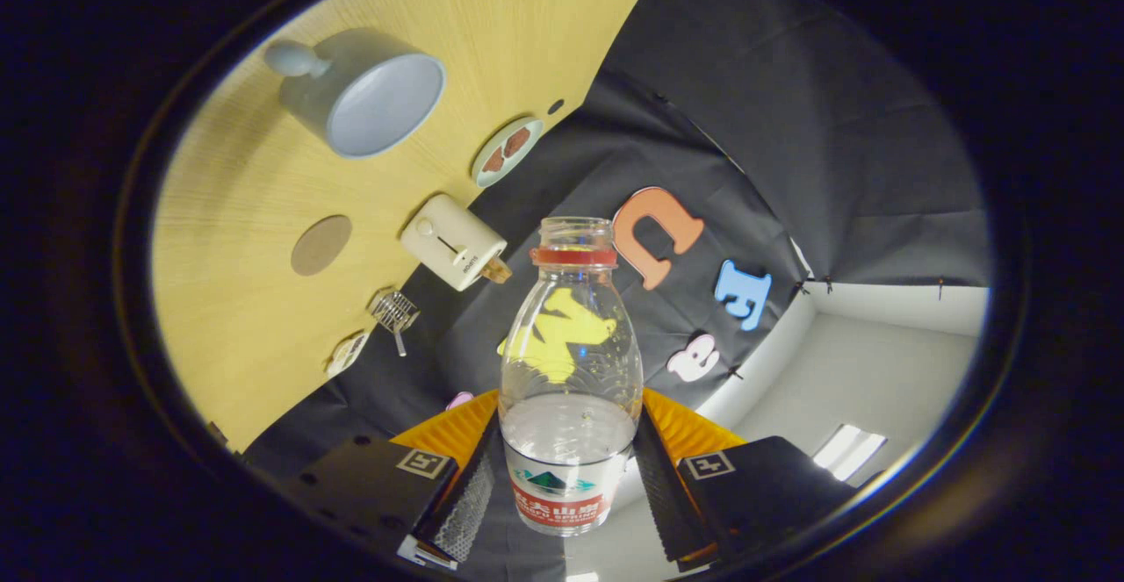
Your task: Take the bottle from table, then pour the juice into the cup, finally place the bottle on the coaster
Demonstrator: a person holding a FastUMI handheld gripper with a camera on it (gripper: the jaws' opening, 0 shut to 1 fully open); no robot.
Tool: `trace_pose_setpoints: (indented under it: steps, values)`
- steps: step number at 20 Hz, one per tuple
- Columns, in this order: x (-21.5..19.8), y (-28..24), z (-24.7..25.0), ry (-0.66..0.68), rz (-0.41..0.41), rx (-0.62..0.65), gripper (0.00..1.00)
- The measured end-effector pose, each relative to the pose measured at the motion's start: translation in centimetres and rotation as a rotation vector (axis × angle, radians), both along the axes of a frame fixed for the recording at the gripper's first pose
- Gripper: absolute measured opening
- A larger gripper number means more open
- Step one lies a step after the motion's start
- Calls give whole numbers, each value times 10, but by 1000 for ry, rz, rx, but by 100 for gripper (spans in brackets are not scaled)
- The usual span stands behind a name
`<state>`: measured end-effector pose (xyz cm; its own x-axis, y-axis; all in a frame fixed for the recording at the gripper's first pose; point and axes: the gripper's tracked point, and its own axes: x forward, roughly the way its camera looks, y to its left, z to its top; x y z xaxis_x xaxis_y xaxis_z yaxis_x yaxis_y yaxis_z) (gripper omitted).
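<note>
My gripper (566,477) is shut on a clear plastic bottle (571,362), both fingers pressing on its labelled lower part. The bottle has a red neck ring and no cap, and holds a little clear liquid in its lower half. It is lifted off the wooden table (237,336) and the whole view is rolled sideways. A grey-blue cup (373,95) with a knob handle stands on the table far beyond the fingers, its mouth facing me and looking empty. A round brown coaster (321,245) lies flat on the table between the cup and the gripper.
A cream toaster (452,242) with a slice of bread sits near the table's back edge. A small plate (506,151) with brown pieces, a wire whisk-like item (394,311) and a small packet (348,353) also lie there. Black cloth hangs behind.
</note>
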<state>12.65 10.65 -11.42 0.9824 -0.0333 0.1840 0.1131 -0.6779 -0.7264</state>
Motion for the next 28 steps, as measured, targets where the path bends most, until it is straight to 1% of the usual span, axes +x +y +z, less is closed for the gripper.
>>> trace_pose_setpoints:
  steps: [6, 14, 18, 20, 23, 28]
  values:
    - [0, -2, 5, -19, 18, 32, 82]
    - [-6, 4, 23, -53, 91, 202, 82]
    - [-9, -7, 28, -48, 74, 367, 82]
    - [-10, -6, 33, -41, 97, 439, 82]
    - [-14, -3, 42, -56, 156, 520, 82]
    - [-7, -19, 39, -66, 179, 765, 82]
